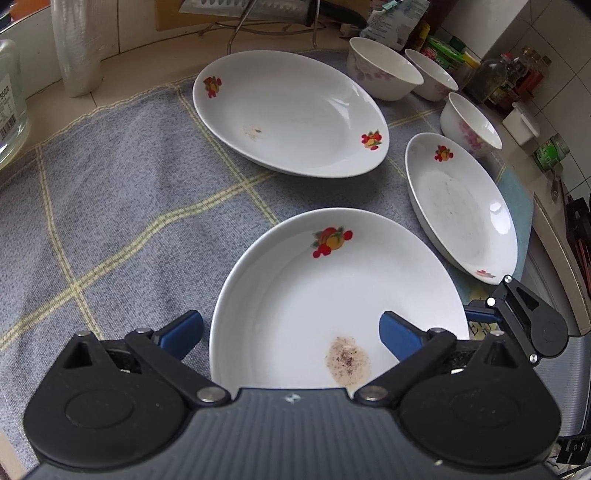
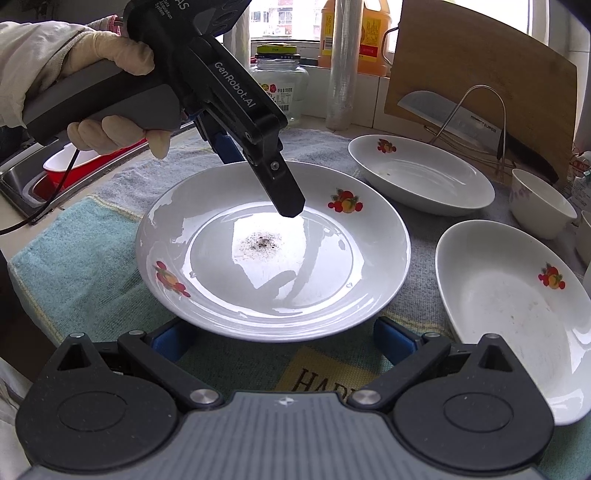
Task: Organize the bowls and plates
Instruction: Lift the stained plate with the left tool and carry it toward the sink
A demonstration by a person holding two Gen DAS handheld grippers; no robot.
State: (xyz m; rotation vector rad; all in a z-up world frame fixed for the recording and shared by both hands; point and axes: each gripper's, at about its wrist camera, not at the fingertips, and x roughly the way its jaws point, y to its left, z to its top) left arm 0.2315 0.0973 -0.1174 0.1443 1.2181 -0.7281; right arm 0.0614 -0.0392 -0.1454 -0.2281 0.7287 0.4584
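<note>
Three white plates with fruit prints lie on a checked cloth. The near plate (image 1: pixel 332 295) (image 2: pixel 273 243) has a brown food stain in its middle. My left gripper (image 1: pixel 291 332) is open, its fingers straddling this plate's near rim; in the right wrist view it (image 2: pixel 258 173) hovers over the plate's far side. My right gripper (image 2: pixel 282 339) is open and empty just in front of the same plate's rim. A second plate (image 1: pixel 288 110) (image 2: pixel 417 173) lies farther back and a third (image 1: pixel 461 206) (image 2: pixel 517 306) to the right. Three white bowls (image 1: pixel 384 70) (image 1: pixel 432 74) (image 1: pixel 472 125) stand behind them.
A knife on a wire rack (image 2: pixel 465 122) and a wooden cutting board (image 2: pixel 480 74) stand at the back. Jars and bottles (image 1: pixel 495 77) crowd the wall beside the bowls. A glass jar (image 2: pixel 277 85) and an oil bottle (image 2: pixel 354 33) stand by the window. A sink (image 2: pixel 55 170) lies at the left.
</note>
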